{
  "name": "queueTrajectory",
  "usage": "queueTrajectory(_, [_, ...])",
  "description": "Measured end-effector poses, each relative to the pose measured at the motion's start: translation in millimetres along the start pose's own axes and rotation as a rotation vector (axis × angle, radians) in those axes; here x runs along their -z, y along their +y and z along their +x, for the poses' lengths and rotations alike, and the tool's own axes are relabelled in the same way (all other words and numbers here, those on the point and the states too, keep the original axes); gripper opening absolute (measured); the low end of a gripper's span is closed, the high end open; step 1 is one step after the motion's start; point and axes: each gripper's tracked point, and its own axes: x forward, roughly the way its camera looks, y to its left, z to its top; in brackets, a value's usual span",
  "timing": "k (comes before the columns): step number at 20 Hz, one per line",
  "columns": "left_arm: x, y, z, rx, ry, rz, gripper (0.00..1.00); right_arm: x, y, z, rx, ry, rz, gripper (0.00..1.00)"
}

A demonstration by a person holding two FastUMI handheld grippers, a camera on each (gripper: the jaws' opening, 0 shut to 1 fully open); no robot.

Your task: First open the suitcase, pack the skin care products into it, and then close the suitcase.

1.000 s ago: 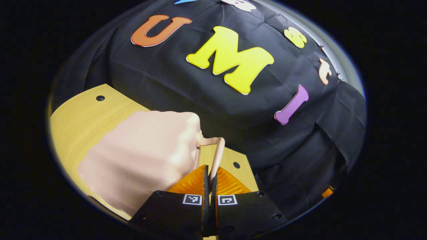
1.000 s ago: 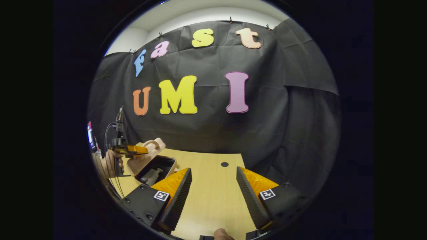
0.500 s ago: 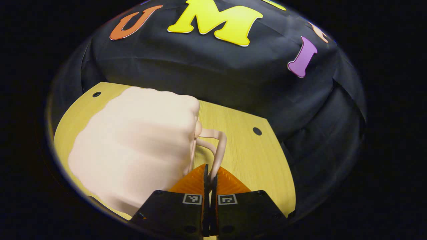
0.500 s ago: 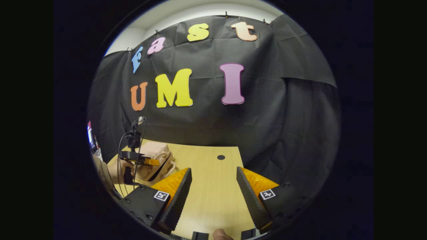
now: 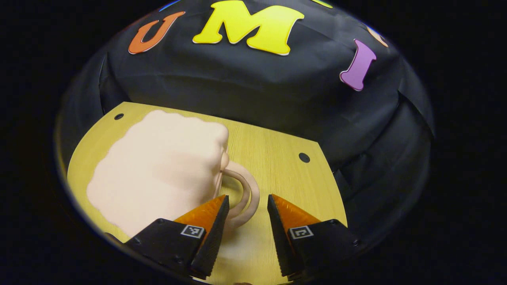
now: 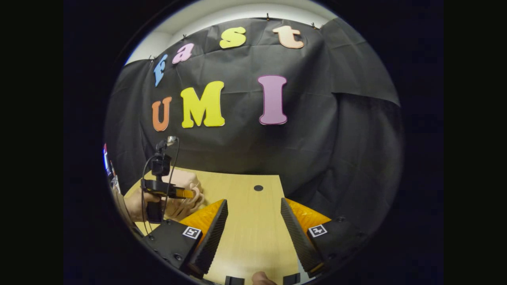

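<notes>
Both grippers had wide jaws: the left gripper [image 5: 245, 233] straddled the closed suitcase's [image 5: 158, 178] handle [image 5: 247, 194] at lower centre; the right gripper [image 6: 253, 233] hovered over the table [image 6: 253, 237].

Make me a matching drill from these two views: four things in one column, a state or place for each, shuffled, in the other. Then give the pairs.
Things:
1. suitcase
2. handle
3. left tool
4. right tool

States or places:
A. open, over bare table, nothing between its fingers
B. closed, lying flat on the table
C. open, fingers on either side of a loop
D. curved loop sticking out from the case's end, lying on the table

Pairs: 1-B, 2-D, 3-C, 4-A
</notes>
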Motion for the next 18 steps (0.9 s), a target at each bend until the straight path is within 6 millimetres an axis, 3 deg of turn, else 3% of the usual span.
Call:
queueTrajectory(3, [-37,2,-66,-0.027,-0.130,0.084,0.74,-14,15,6,0.001,-0.020,-0.025,0.79])
queueTrajectory(4, [-49,4,-90,-0.039,-0.173,0.108,0.87,-20,20,8,0.005,-0.031,-0.034,0.77])
queueTrajectory(6, [-73,6,-138,-0.054,-0.255,0.134,1.00,-32,31,13,0.014,-0.049,-0.046,0.79])
queueTrajectory(7, [-81,-9,-142,-0.055,-0.291,0.146,0.99,-39,37,16,0.018,-0.060,-0.050,0.77])
queueTrajectory(8, [-92,-28,-170,-0.059,-0.333,0.164,0.98,-46,43,19,0.026,-0.072,-0.057,0.77])
queueTrajectory(9, [-125,8,-211,-0.065,-0.385,0.186,0.98,-53,49,22,0.032,-0.084,-0.063,0.80])
queueTrajectory(10, [-121,14,-208,-0.082,-0.428,0.220,0.98,-59,54,24,0.040,-0.096,-0.070,0.80])
queueTrajectory(13, [-149,22,-241,-0.118,-0.503,0.273,0.98,-84,70,35,0.081,-0.144,-0.066,0.79])
queueTrajectory(18, [-156,47,-274,-0.141,-0.529,0.244,0.98,-115,105,39,0.084,-0.195,-0.032,0.79])
